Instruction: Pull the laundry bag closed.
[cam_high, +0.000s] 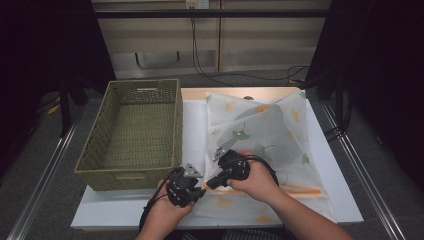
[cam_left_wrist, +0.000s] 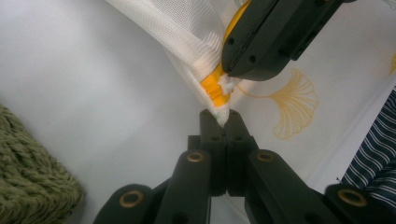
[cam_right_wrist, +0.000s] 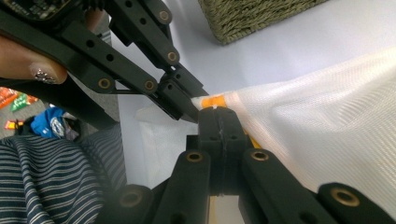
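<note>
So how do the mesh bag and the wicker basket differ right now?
The mesh bag is white, soft and printed with leaves; the wicker basket is olive green, stiff and woven. The mesh bag lies flat with things showing through it; the wicker basket stands open. Both hand-held grippers pinch the mesh bag's corner; nothing grips the wicker basket. Both rest on the white table.

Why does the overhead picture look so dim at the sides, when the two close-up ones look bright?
High view: light falls on the white table and mesh bag; the room's sides stay black. Left gripper view: bright and even, with the woven basket soft at the edge. Right gripper view: the bag's weave is sharp, while the striped clothing sits in shadow.
</note>
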